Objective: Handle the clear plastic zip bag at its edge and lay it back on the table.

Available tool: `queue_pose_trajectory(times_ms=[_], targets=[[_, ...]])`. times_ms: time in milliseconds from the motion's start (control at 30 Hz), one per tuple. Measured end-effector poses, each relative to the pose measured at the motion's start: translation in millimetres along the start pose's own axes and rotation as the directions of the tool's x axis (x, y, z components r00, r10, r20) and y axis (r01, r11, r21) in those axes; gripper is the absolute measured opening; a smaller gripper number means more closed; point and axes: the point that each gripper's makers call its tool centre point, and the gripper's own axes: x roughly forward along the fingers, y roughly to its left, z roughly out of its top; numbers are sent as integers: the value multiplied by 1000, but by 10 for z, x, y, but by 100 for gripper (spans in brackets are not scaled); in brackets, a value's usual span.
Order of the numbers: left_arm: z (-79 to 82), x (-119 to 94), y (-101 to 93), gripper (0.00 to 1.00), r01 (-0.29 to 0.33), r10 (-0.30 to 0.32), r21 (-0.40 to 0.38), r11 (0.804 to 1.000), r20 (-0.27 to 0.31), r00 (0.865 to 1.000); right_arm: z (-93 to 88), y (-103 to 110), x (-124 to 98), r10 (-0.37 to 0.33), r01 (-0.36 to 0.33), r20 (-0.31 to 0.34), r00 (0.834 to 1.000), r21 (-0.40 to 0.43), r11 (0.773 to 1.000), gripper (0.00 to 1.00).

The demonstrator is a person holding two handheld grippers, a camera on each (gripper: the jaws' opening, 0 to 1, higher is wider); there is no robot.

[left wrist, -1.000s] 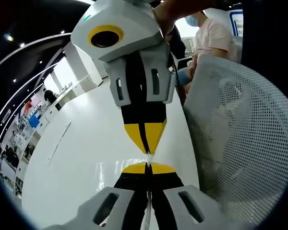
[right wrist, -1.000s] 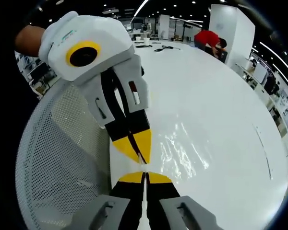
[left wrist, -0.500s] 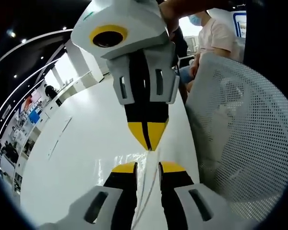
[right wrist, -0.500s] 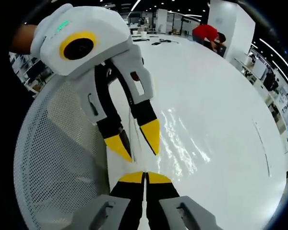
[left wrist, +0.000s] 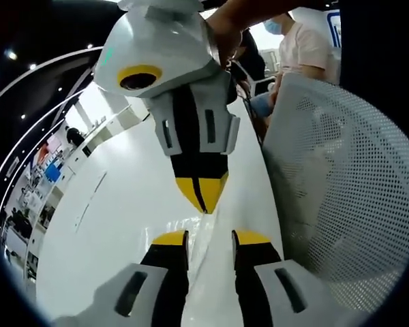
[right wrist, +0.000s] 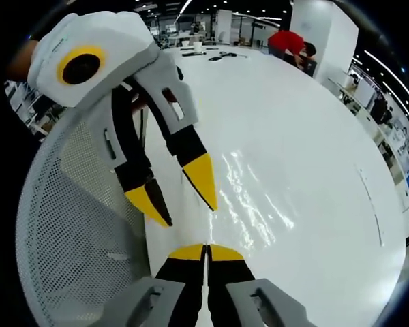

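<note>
gaping w/ jaws spread, the left claw [left wrist: 208, 238] has the clear zip bag's [right wrist: 249, 204] edge running between its tips, not pinched. right claw [right wrist: 206, 251] has its yellow tips pressed together on the bag's near edge. bag lies flat and glossy on the white desk [right wrist: 313, 122], beside a mesh chair back [left wrist: 341, 184].

The zip bag [right wrist: 249, 208] — clear on white — has edges too faint to trace.

Left gripper [left wrist: 209, 237] jaws parted, right gripper [right wrist: 206, 251] pressed closed — tips facing
</note>
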Motion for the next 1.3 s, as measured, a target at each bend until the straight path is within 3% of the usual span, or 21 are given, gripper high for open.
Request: queue_pose_trajectory(times_ms=[300,600,933,1100,1200,1300], targets=[[74,-32,-15,13,-4,3,36,999,18,1000,8,-42,0,-21,21,-16,1000,2,1000,0],[-76,24,-19,12,0,4,57,998,-64,998,119,-35,-56,-29,29,3,1000,-21,999,0],[-108,25,74,1,-43,47,47,998,-89,995,143,-91,-118,-56,56,12,998,0,998,0],[-82,22,106,0,-54,55,11,998,-86,995,172,-79,-154,-58,58,14,998,-2,998,0],[-54,21,98,0,-53,54,26,998,-78,995,139,-60,-154,-53,53,4,999,-26,998,0],[-43,22,97,0,-58,60,34,998,-73,996,165,-97,-173,-76,77,16,997,-133,988,0]])
